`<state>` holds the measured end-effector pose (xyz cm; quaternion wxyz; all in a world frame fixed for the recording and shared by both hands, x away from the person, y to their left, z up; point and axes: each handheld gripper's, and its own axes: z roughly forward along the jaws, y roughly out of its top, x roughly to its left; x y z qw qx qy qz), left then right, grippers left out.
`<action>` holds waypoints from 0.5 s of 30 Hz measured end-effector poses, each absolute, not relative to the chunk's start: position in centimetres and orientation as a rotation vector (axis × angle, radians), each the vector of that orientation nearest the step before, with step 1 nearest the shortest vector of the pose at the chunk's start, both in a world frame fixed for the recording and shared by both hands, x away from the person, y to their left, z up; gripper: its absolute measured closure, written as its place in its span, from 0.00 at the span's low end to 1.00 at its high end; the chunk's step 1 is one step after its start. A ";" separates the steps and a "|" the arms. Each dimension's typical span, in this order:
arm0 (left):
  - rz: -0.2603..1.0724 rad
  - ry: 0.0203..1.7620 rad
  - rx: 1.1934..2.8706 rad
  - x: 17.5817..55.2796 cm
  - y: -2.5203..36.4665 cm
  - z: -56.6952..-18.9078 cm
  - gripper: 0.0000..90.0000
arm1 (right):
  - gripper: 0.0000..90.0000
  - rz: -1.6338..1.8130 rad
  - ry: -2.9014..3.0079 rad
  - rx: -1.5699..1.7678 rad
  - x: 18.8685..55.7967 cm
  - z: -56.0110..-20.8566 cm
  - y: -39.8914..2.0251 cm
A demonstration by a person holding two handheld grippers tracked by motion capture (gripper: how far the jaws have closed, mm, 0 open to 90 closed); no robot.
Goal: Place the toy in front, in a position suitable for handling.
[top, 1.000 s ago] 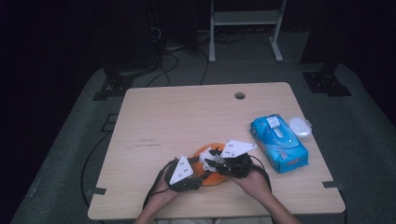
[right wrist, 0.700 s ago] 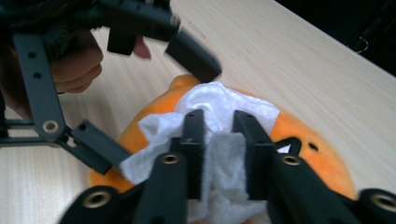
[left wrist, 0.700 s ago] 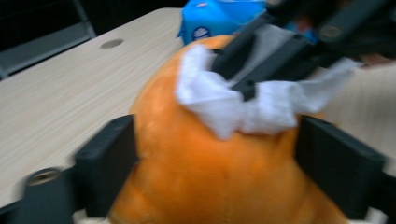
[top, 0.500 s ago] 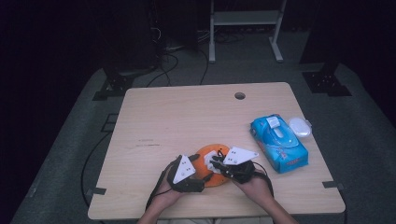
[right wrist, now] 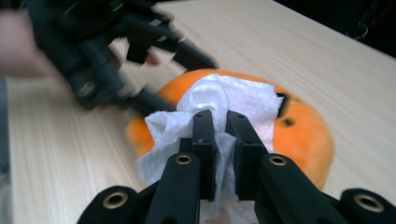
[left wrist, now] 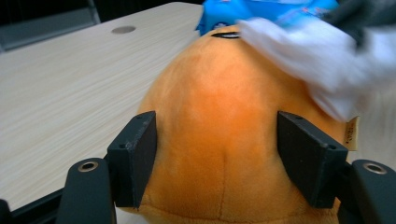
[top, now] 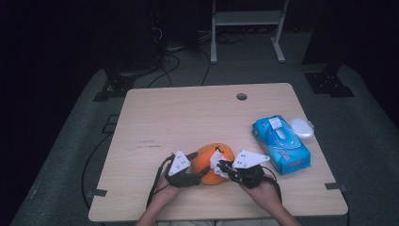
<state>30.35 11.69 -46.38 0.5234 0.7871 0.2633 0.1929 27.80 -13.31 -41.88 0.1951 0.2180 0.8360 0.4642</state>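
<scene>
Beside the blue wipes pack (top: 281, 144), left gripper (left wrist: 219, 154) must brace orange plush (left wrist: 224, 140), jaws just closing against it, while right gripper (right wrist: 219, 140), clamped on white wipe (right wrist: 219, 100), rubs gently.

High view overhead; gripper views close (both share orange plush (left wrist: 224, 140)).

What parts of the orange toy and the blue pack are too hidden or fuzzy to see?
- Round orange plush toy: in the left gripper view its face is covered by the blurred white tissue.
- Same toy in the right gripper view: the tissue pinched in the right hand-held gripper hides its middle.
- Blue plastic wipes pack: in the high view its print is too small to read.
- Left hand-held gripper: blurred in the right gripper view.
</scene>
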 end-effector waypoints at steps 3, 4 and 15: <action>0.454 0.642 1.870 30.4 11.6 -46.6 0.35 | 0.91 1.324 2.313 0.727 29.2 -42.1 -15.0; 0.459 0.636 1.870 30.4 11.5 -46.6 0.35 | 0.91 1.346 2.306 0.781 29.8 -42.3 -15.8; 0.485 0.546 1.922 29.5 11.1 -46.0 0.25 | 0.91 1.361 2.321 0.810 30.7 -43.7 -15.4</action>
